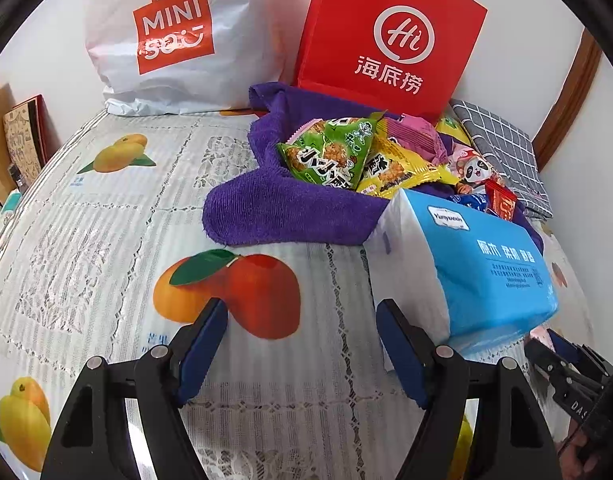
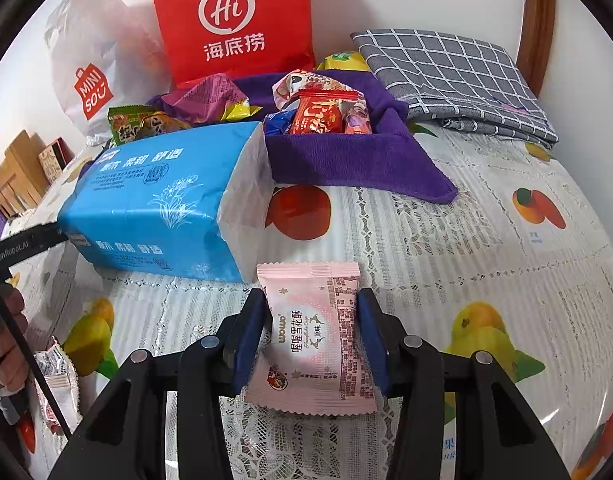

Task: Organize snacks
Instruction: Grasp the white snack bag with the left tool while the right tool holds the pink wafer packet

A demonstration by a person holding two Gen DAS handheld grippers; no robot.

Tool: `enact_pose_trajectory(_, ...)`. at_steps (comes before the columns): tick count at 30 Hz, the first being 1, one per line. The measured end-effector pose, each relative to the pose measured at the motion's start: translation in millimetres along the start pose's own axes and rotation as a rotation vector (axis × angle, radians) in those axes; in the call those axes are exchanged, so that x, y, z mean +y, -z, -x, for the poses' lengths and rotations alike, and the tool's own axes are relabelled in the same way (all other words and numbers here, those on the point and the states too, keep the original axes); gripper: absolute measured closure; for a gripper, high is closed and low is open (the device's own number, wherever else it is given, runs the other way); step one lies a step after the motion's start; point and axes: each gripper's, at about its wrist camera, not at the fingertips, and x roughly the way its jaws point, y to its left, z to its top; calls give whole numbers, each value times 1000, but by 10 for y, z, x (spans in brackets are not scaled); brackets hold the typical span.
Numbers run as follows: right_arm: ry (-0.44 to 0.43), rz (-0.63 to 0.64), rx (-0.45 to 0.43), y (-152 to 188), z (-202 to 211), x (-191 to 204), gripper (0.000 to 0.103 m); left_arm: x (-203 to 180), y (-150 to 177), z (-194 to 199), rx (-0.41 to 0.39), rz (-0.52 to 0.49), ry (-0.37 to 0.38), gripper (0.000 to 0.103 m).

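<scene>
Here the right tool clamps a pink snack packet, long axis pointing ahead toward the snack pile on the purple towel; the left tool gapes wide, holding nothing.

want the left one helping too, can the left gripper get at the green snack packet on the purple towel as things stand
Probably yes. The left gripper is open and empty, and the green snack packet lies on top of the pile on the purple towel, bare tablecloth between. The blue tissue pack sits off to the side.

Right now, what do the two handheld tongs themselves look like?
Both the left tongs and right tongs have matte black, triangular cut-out arms with round silver pivot pins and dark blue inner pads. White lettering marks the left tongs' black body in the right wrist view.
</scene>
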Motion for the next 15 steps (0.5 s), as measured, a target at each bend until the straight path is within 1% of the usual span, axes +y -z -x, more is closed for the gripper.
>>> enact_pose_trajectory(2, -5, -6, -2, 2, 14, -24, 62, 5, 30, 34, 3, 6, 15, 28)
enact_pose_trajectory(3, -5, -4, -2, 6, 29, -30, 64, 13, 49, 59, 8, 11, 33, 28)
enact_pose_trajectory(5, -6, -12, 1, 20, 74, -52, 65, 18, 91, 103, 18, 12, 72, 28)
enact_pose_trajectory(8, -43, -36, -6, 57, 192, -106, 65, 27, 204, 216, 32, 12, 137, 28)
enact_pose_trajectory(10, -31, -34, -23, 84, 286, -124, 65, 0, 273, 290, 44, 3, 183, 28)
enact_pose_trajectory(11, -20, -29, -34, 97, 340, -131, 65, -24, 301, 322, 53, -7, 202, 28)
enact_pose_trajectory(13, -7, -27, -50, 122, 433, -158, 65, -114, 374, 382, 101, -58, 259, 27)
enact_pose_trajectory(15, -8, -34, -63, 160, 534, -198, 65, -224, 458, 464, 113, -112, 298, 27)
